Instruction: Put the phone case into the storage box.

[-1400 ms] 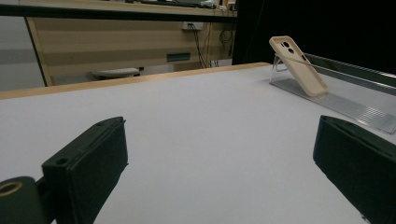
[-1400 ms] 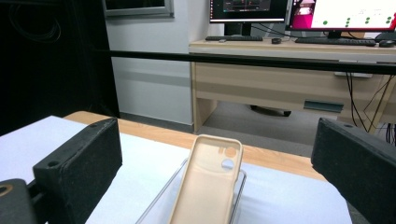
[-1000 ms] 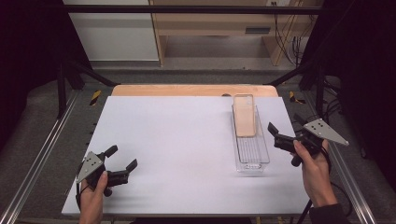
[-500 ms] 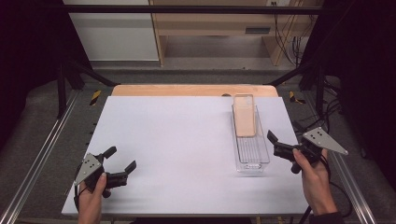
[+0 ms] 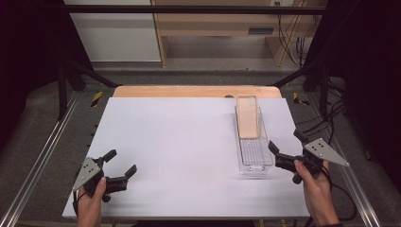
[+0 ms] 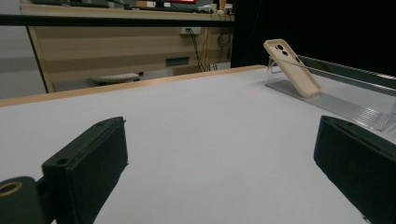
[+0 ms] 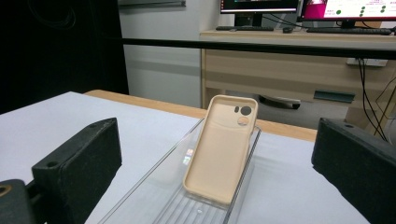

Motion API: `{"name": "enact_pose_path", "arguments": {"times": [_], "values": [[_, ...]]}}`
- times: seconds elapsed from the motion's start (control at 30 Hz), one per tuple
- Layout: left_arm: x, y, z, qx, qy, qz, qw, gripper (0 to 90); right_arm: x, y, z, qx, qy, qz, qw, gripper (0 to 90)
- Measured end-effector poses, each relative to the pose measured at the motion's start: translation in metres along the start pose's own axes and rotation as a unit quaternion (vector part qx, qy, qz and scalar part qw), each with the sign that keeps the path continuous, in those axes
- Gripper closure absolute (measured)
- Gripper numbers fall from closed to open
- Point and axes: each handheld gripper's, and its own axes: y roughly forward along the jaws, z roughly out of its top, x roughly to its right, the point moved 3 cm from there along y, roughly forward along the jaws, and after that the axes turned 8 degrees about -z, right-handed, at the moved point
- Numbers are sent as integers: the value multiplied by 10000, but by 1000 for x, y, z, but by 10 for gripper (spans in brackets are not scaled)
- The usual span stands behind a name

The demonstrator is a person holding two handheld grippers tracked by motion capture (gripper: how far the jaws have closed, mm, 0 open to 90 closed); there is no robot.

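High view: a white rectangular table top (image 5: 189, 156) with a light wooden strip along its far edge carries a long, narrow clear plastic tray (image 5: 254, 158) on its right half, set lengthwise away from the person. A beige phone case (image 5: 247, 117) with round camera cut-outs sits in the tray's far half, its top end raised and leaning on the far wall, its lower end on the ribbed tray floor. The left gripper (image 5: 119, 164), black with a grey three-cornered plate, is held in the person's left hand (image 5: 90, 201) at the table's near left corner; its jaws stand wide apart and hold nothing. The right gripper (image 5: 287, 144) is held in the right hand (image 5: 316, 189) just beside the near right end of the tray, jaws likewise spread and empty, pointed toward the tray but apart from it.

Right gripper view has the case tilted back between the two black jaws, farther off. Left gripper view has the tray and case well away, across bare table.
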Motion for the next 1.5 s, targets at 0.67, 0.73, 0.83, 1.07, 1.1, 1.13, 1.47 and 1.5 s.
{"name": "enact_pose_path", "arguments": {"times": [0.67, 0.73, 0.83, 1.07, 1.1, 1.13, 1.47, 1.5], "values": [[-3, -8, -1, 41, 41, 128, 9999, 26, -3, -13, -19, 31, 193, 27, 9998, 19], [-3, -8, 0, 45, 71, 143, 9999, 26, -4, -14, -22, 29, 184, 46, 9998, 19], [-4, -9, -1, 67, 53, 154, 9998, 26, -5, -15, -25, 43, 162, 56, 9998, 19], [-4, -9, 0, 87, 61, 155, 9998, 27, -8, -18, -34, 111, 159, 91, 9998, 20], [-4, -9, 0, 89, 76, 148, 9998, 26, -8, -18, -36, 123, 135, 69, 9998, 19], [-4, -9, 0, 92, 83, 149, 9998, 27, -9, -19, -37, 118, 167, 75, 9998, 19], [-4, -9, 0, 134, 135, 157, 9997, 27, -14, -22, -50, 216, 100, 69, 9997, 17], [-4, -9, 0, 139, 133, 153, 9997, 27, -14, -22, -51, 207, 98, 79, 9997, 17]]}}
